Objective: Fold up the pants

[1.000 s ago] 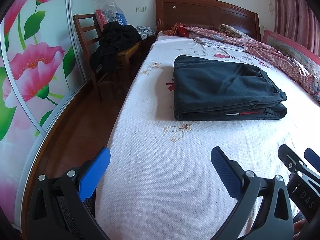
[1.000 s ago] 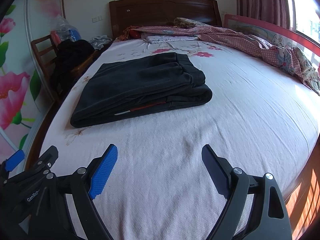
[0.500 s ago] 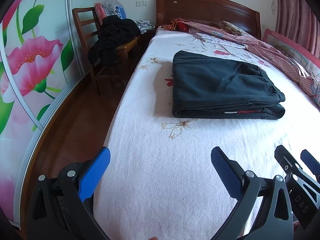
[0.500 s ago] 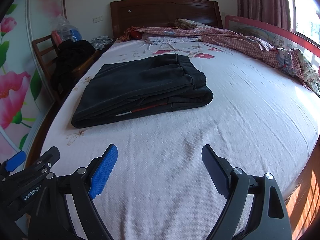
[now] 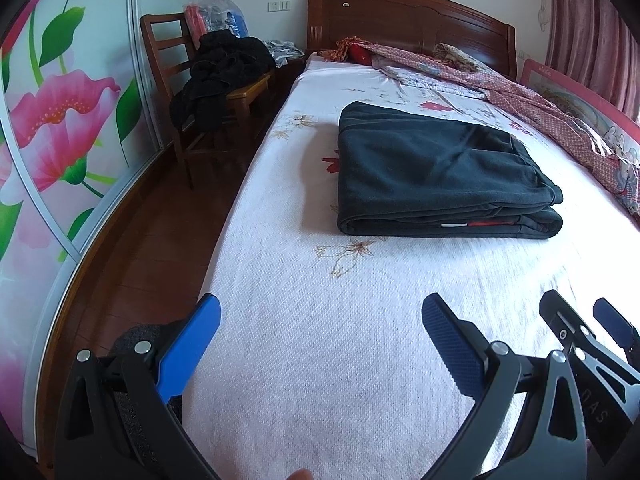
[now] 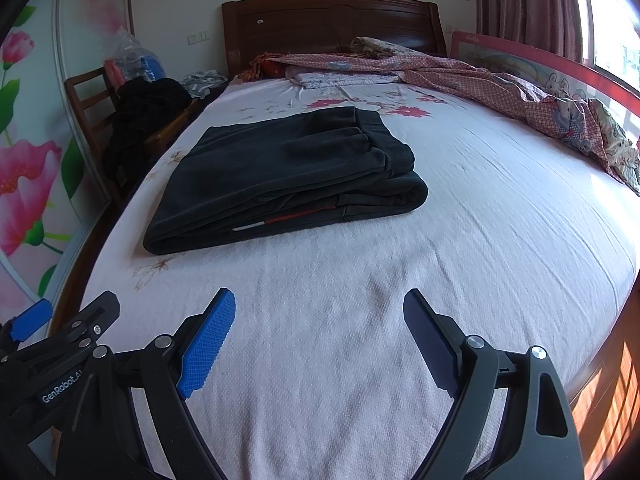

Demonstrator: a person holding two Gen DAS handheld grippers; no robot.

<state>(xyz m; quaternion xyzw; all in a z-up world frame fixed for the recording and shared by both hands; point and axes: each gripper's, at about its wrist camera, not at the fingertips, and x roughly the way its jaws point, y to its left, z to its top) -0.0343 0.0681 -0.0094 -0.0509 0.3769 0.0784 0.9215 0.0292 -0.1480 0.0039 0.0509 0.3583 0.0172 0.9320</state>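
Observation:
Dark pants (image 5: 436,172) lie folded in a flat rectangular stack on the white bed sheet (image 5: 360,360), with a red and white label showing at the near edge. They also show in the right wrist view (image 6: 288,172). My left gripper (image 5: 320,332) is open and empty, held over the sheet well short of the pants. My right gripper (image 6: 320,328) is open and empty too, side by side with the left. The right gripper shows at the right edge of the left wrist view (image 5: 580,340).
A wooden chair (image 5: 224,92) piled with dark clothes stands left of the bed beside a flowered wardrobe door (image 5: 60,140). A patterned quilt (image 6: 500,88) lies along the far and right side. A wooden headboard (image 6: 332,20) is at the back.
Both grippers have drawn back slightly from the pants and tilted a little; the pants lie unchanged. Both stay open.

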